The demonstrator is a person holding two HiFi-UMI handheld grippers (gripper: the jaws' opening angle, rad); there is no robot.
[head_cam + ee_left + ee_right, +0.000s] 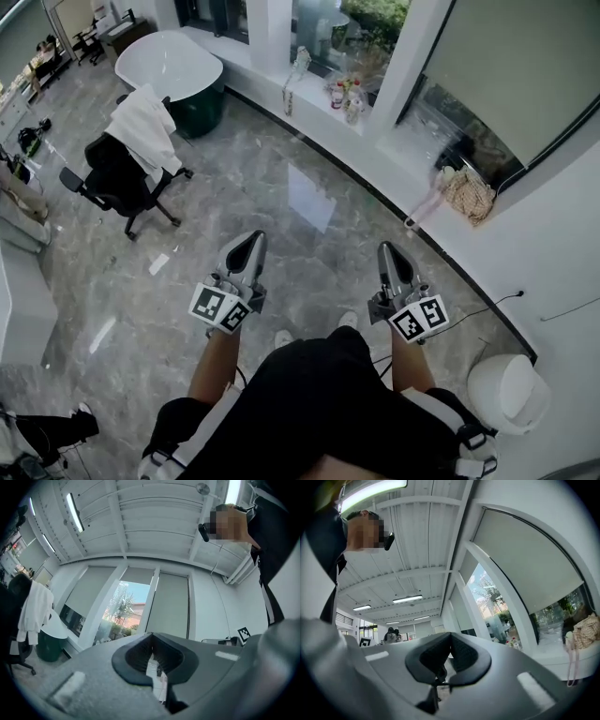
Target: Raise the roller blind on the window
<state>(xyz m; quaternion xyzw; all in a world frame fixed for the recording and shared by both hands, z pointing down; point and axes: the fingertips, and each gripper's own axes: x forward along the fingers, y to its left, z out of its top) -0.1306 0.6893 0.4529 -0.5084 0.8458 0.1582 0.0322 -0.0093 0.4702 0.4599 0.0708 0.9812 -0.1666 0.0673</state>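
The grey roller blind (506,66) hangs partway down over the window at the upper right of the head view, with dark glass showing below its bottom bar. My left gripper (251,242) and right gripper (389,251) are held side by side over the marble floor, well short of the window, both shut and empty. In the left gripper view the shut gripper (152,639) points toward lowered blinds (171,604) and an uncovered pane between them. In the right gripper view the shut gripper (450,637) points up along the window wall, with the blind (525,559) at the right.
A woven bag (466,194) and several bottles (347,94) sit on the white sill (394,155). An office chair with a white cloth (127,169) and a white oval tub (173,66) stand at the left. A white bin (511,389) is near the right wall.
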